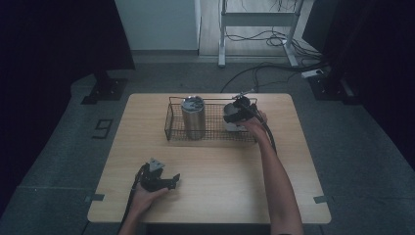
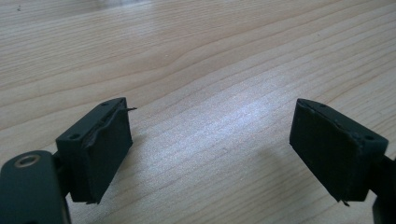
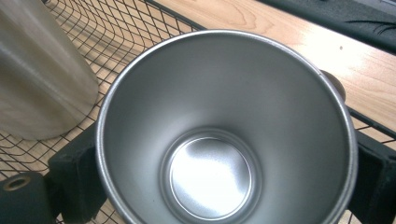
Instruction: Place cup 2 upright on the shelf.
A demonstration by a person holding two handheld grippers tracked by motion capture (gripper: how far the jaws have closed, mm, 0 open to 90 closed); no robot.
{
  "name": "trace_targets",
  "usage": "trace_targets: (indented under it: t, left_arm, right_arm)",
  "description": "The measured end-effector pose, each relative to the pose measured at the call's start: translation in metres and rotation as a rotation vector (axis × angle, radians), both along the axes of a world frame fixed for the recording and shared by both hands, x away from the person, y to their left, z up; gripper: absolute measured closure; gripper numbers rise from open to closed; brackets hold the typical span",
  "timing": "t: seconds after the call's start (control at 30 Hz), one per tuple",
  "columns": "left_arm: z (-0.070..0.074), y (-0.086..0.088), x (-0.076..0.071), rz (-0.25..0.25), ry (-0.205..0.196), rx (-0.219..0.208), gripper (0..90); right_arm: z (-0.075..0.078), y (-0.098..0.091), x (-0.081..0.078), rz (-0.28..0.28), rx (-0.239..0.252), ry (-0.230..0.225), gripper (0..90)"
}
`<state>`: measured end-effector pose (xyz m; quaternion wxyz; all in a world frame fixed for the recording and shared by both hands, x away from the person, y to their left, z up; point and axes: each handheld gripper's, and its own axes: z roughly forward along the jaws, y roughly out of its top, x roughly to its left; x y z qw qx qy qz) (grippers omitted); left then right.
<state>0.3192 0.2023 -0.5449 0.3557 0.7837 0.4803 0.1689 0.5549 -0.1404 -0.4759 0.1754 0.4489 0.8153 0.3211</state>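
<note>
A: Right hand-held gripper (image 1: 238, 113), then: jaws clamped on the outside wall of the steel cup (image 3: 224, 135), one on each side, just under the rim. Upright cup, mouth up, inside the wire basket (image 1: 172, 128) at its right end, on the tabletop (image 1: 215, 166).

B: And the left hand-held gripper (image 2: 210, 140)?

A: Jaws apart, nothing between them, low over bare wood near the front edge, well apart from the basket.

B: Risks from here?

A: Probably a slip. Smooth tapered metal, so a light squeeze could let the cup slide down or tilt. Also a possible knock against the tall steel tumbler (image 1: 193, 119), standing just beside in the same basket, or a snag of the cup's base on the basket's wire wall during a sideways move.

B: Look of the cup?

A: Brushed silver, shiny and empty inside, round flat bottom, wider at the mouth than at the base. No dents visible.
</note>
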Motion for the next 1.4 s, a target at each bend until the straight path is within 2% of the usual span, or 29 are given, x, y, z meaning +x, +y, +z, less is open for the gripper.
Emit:
trace_targets:
  t: [0.2,0.33,0.47,0.6,0.73,1.03,1.4]
  left_arm:
    - [-0.001,-0.001,0.000,-0.002,0.003,0.002,13.0]
    - [-0.001,-0.001,0.000,-0.003,0.004,0.003,13.0]
    - [-0.001,-0.002,0.000,-0.004,0.003,0.004,13.0]
    - [-0.001,-0.003,-0.001,-0.013,0.004,0.003,13.0]
    - [0.000,-0.002,-0.001,-0.013,-0.001,0.004,13.0]
    - [0.001,-0.001,-0.001,-0.009,-0.004,0.001,13.0]
    - [0.002,-0.002,-0.002,-0.009,-0.008,0.003,13.0]
  right_arm:
    - [-0.003,-0.001,-0.001,-0.004,0.009,-0.007,6.6]
    - [-0.003,-0.003,-0.002,-0.004,0.005,0.020,6.3]
    - [-0.002,-0.004,-0.004,-0.014,-0.004,0.018,5.6]
    - [0.003,-0.003,-0.006,-0.019,0.005,-0.001,0.4]
    - [0.010,-0.003,-0.008,-0.039,0.022,-0.032,0.0]
    - [0.031,-0.013,-0.021,-0.083,0.131,-0.123,0.0]
    - [0.042,-0.020,-0.045,-0.067,0.154,-0.167,2.3]
